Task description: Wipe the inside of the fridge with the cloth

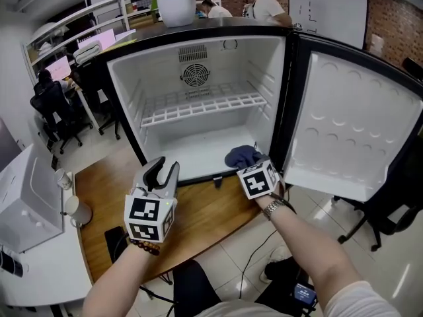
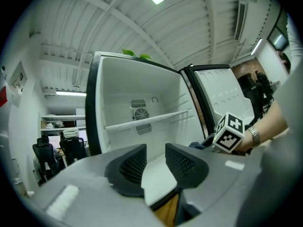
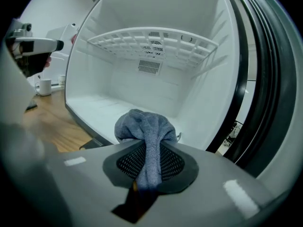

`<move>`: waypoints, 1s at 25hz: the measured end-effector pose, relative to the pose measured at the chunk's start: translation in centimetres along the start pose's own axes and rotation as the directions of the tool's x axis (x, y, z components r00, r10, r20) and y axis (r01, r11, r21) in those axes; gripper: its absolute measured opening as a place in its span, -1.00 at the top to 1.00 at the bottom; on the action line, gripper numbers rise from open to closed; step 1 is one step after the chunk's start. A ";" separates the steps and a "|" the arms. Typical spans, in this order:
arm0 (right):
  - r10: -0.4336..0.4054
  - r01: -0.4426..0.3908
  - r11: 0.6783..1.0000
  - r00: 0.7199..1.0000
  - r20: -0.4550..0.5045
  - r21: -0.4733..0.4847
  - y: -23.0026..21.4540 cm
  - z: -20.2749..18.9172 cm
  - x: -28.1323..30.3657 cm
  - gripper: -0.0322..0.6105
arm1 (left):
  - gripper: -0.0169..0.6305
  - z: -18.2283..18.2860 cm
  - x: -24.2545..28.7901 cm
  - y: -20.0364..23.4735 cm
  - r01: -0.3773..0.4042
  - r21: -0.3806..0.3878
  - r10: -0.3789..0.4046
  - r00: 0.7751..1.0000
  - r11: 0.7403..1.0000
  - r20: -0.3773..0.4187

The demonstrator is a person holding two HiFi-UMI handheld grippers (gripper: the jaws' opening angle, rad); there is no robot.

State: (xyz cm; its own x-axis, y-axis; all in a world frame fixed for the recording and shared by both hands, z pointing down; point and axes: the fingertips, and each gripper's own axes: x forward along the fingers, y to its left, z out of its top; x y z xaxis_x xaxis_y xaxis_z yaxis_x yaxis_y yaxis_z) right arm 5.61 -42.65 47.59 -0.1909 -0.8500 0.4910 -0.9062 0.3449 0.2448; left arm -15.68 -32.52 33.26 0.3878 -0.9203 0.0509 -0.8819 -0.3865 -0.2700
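Observation:
A small fridge point(image 1: 198, 38) stands open on a wooden table, white inside, with a wire shelf point(image 1: 201, 106) across its middle. My right gripper point(image 1: 248, 164) is shut on a blue-grey cloth point(image 1: 242, 156) at the fridge floor's front right corner. In the right gripper view the cloth point(image 3: 147, 131) bunches out of the right gripper point(image 3: 149, 162) just before the fridge floor point(image 3: 109, 110). My left gripper point(image 1: 162, 173) hangs open and empty before the fridge's front left edge. In the left gripper view nothing lies in the left gripper point(image 2: 154, 162), which faces the fridge interior point(image 2: 142, 112).
The fridge door point(image 1: 350, 124) hangs open to the right, close beside my right hand. A potted plant point(image 1: 177, 5) sits on top of the fridge. A white appliance point(image 1: 23, 200) and cups point(image 1: 76, 210) stand at the table's left. People sit at desks behind.

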 end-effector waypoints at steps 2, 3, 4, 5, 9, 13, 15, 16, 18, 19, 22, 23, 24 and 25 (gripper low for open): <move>-0.004 0.004 1.000 1.000 -0.003 0.014 -0.2 -0.1 0.0 0.69 | 0.54 0.0 0.8 -1.5 0.038 0.012 -0.038 0.999 0.999 -0.006; -0.002 0.002 1.000 1.000 -0.003 0.023 -0.3 -0.1 0.0 0.69 | 0.54 0.0 1.3 -2.3 0.060 0.010 -0.060 0.998 0.998 -0.012; 0.005 -0.005 0.999 1.000 -0.001 0.037 -0.3 -0.1 0.0 0.69 | 0.54 0.0 1.8 -3.1 0.084 0.003 -0.084 0.996 0.996 -0.021; 0.018 -0.018 0.998 1.000 0.010 0.052 -0.1 0.0 -0.3 0.69 | 0.54 -0.2 2.3 -3.9 0.111 -0.006 -0.111 0.993 0.994 -0.031; 0.093 -0.101 0.994 0.981 0.170 0.043 0.5 2.8 -3.3 0.69 | 0.45 -0.8 4.2 -7.1 0.259 -0.067 -0.263 0.963 0.963 -0.054; 0.164 -0.169 0.986 0.942 0.292 -0.010 0.9 5.1 -7.2 0.69 | 0.21 -0.5 5.4 -8.8 0.402 -0.161 -0.410 0.912 0.902 -0.022; 0.215 -0.210 0.976 0.922 0.323 -0.050 1.5 5.6 -8.9 0.69 | 0.11 0.2 5.5 -9.7 0.472 -0.198 -0.478 0.878 0.859 0.017; 0.243 -0.233 0.970 0.910 0.336 -0.071 1.9 5.7 -9.7 0.69 | 0.09 0.6 5.5 -10.2 0.508 -0.207 -0.512 0.858 0.836 0.039; 0.300 -0.280 0.954 0.882 0.362 -0.109 2.6 5.9 -11.4 0.69 | 0.06 1.4 5.2 -11.3 0.580 -0.210 -0.577 0.813 0.787 0.081; 0.330 -0.303 0.944 0.865 0.377 -0.130 3.1 6.0 -12.3 0.69 | 0.03 1.7 5.0 -11.7 0.613 -0.212 -0.607 0.788 0.761 0.097; 0.428 -0.372 0.904 0.806 0.410 -0.212 4.6 6.5 -14.9 0.69 | -0.03 1.9 4.2 -13.0 0.695 -0.240 -0.686 0.715 0.678 0.133; 0.460 -0.395 0.888 0.785 0.414 -0.236 5.1 6.5 -15.8 0.69 | -0.04 2.0 3.8 -13.4 0.722 -0.255 -0.712 0.687 0.644 0.147; 0.490 -0.418 0.871 0.766 0.417 -0.257 5.6 6.6 -16.5 0.69 | -0.05 2.1 3.4 -13.9 0.747 -0.270 -0.736 0.657 0.607 0.163; 0.518 -0.440 0.855 0.747 0.416 -0.274 5.9 6.7 -17.2 0.69 | -0.05 2.3 2.9 -14.4 0.771 -0.283 -0.759 0.626 0.570 0.179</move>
State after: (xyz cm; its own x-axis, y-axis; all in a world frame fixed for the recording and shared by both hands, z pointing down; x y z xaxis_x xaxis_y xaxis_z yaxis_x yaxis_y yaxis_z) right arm 1.00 -28.63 35.04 -0.7694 -0.6220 0.1455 -0.5872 0.7784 0.2222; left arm -1.27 -29.54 35.10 0.9600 -0.2723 0.0651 -0.2793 -0.9472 0.1573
